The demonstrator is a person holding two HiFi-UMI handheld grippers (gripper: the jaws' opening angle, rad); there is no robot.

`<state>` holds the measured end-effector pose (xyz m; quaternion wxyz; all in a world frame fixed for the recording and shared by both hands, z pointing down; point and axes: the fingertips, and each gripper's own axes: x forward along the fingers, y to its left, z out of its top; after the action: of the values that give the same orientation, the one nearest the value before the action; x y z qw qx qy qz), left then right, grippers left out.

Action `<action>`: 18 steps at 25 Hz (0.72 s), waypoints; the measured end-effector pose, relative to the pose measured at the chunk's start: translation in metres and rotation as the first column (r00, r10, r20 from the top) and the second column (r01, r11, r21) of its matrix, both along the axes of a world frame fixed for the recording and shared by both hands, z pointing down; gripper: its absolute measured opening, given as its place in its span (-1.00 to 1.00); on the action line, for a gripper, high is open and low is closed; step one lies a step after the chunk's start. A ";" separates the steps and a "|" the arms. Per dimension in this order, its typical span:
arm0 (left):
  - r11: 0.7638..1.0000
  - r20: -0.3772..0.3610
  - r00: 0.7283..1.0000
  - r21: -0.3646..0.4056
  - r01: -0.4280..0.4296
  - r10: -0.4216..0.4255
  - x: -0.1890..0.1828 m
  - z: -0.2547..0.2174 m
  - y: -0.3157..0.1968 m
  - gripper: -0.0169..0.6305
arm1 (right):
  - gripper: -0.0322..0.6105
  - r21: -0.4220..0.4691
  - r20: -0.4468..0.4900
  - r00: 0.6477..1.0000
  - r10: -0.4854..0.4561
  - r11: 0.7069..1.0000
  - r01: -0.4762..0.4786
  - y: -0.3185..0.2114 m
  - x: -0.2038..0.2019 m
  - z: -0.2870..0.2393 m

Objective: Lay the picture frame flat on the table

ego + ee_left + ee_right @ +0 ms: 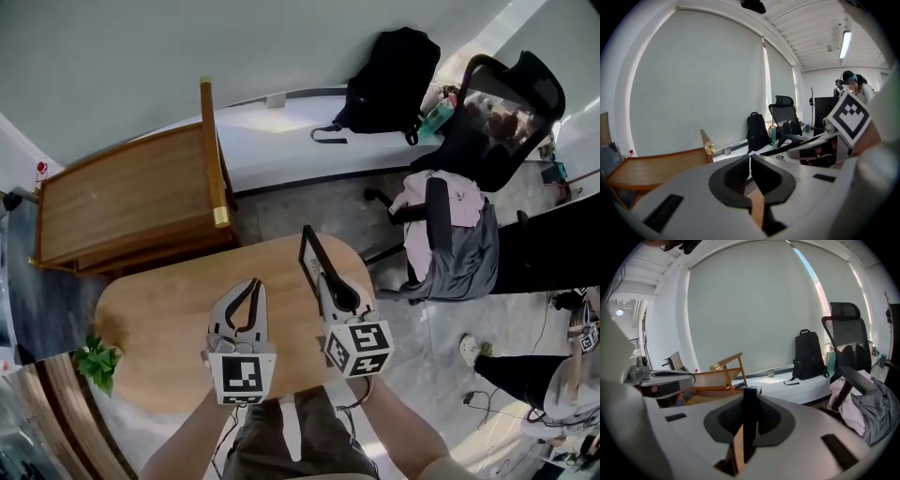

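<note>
The black picture frame [310, 255] stands upright on edge near the far right part of the round wooden table [159, 319]. My right gripper [330, 279] is shut on it from the near side. In the right gripper view the frame's thin black edge [750, 413] runs up between the dark pads [771, 420], which press on it from both sides. My left gripper [254, 284] hovers over the table's middle, just left of the frame, its jaws closed together with nothing between them [750, 161]. The right gripper's marker cube [848, 119] shows at the right of the left gripper view.
A wooden chair [131, 202] stands just beyond the table's far left edge. An office chair [450, 234] draped with clothes is close on the right. A black backpack [389, 80] rests on the window ledge. A small green plant [97, 361] sits by the table's left rim.
</note>
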<state>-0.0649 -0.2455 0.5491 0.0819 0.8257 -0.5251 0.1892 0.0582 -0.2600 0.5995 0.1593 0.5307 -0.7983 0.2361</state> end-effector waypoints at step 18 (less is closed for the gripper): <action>0.987 -0.009 1.000 -0.156 0.023 -0.025 0.022 0.153 -0.032 -0.91 | -0.80 -0.298 0.219 0.958 0.183 0.948 -0.113 -0.018 0.017 0.172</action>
<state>-0.0430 -0.2771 0.7024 0.1514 0.8115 -0.5181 0.2240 0.0751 -0.2780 0.7714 0.1158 0.5284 -0.7274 0.4223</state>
